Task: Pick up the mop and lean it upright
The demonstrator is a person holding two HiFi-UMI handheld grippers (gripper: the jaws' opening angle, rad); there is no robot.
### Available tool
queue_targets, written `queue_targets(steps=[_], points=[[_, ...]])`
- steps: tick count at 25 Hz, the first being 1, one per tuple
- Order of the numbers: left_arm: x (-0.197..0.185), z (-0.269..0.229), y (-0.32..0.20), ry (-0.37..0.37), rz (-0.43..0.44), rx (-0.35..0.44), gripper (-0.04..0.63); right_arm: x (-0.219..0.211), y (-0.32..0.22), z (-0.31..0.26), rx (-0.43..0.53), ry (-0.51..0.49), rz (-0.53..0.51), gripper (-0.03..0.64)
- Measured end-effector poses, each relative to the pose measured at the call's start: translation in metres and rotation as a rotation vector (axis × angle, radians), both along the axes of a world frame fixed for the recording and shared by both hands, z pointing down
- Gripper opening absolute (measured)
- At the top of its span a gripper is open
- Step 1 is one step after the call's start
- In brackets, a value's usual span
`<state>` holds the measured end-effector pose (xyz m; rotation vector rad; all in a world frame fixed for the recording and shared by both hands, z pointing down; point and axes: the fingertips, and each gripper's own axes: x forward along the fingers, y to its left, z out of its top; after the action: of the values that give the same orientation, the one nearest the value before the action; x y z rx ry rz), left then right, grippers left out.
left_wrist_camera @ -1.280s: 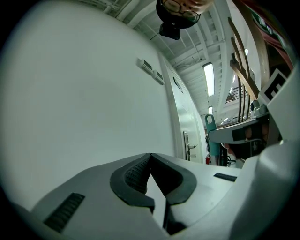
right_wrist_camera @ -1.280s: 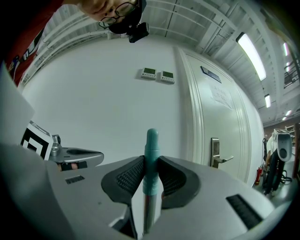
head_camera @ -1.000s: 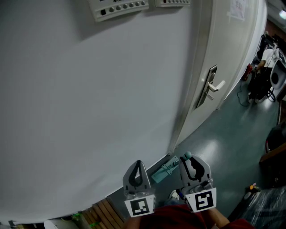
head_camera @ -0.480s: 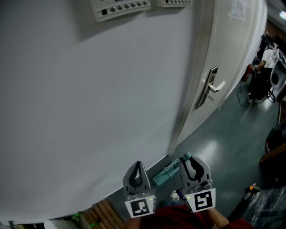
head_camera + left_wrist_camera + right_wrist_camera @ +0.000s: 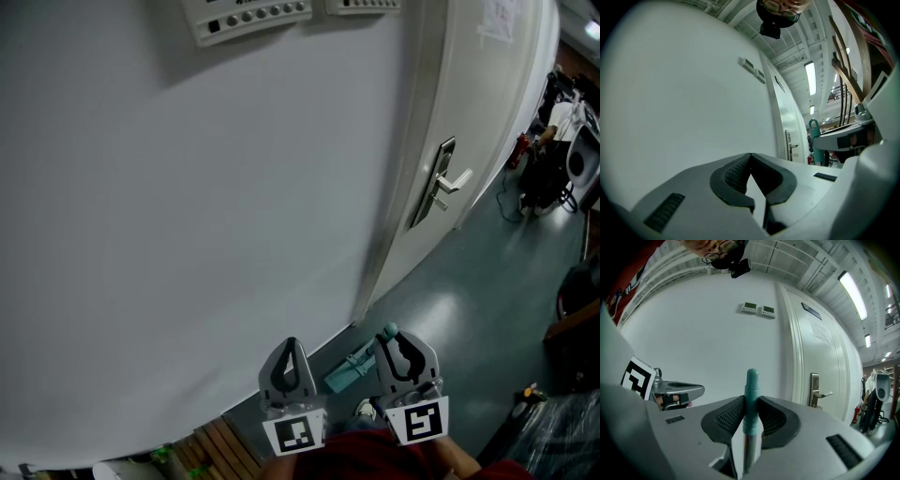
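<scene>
A glossy grey-green floor (image 5: pixel 469 309) runs along a white wall (image 5: pixel 187 234). The teal foot of the mop (image 5: pixel 347 368) rests on it near the wall's base. Dark equipment and cables (image 5: pixel 539 183) stand far right; wooden slats (image 5: pixel 214 445) lie near left.

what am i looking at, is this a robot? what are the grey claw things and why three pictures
No robot: a person holds a grey two-fingered gripper in each hand. The head view looks down from a camera on the person's head and shows the left gripper and the right gripper before a white wall, with a white door to the right. The other two pictures come from a camera on each gripper. In the right gripper view the fingers are closed on the teal-tipped metal mop handle; its teal mop head is down at the grey-green floor by the wall. In the left gripper view the fingers are together, holding nothing.
</scene>
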<state>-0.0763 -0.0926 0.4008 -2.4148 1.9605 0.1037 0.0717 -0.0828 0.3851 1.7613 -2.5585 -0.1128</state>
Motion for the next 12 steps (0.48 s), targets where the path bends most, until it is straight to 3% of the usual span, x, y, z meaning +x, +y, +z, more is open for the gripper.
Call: queue_targets(steps=[12], points=[[0.001, -0.001, 0.000, -0.001, -0.003, 0.002, 0.014, -0.004, 0.002, 0.041, -0.071, 0.056, -0.019, 0.107]])
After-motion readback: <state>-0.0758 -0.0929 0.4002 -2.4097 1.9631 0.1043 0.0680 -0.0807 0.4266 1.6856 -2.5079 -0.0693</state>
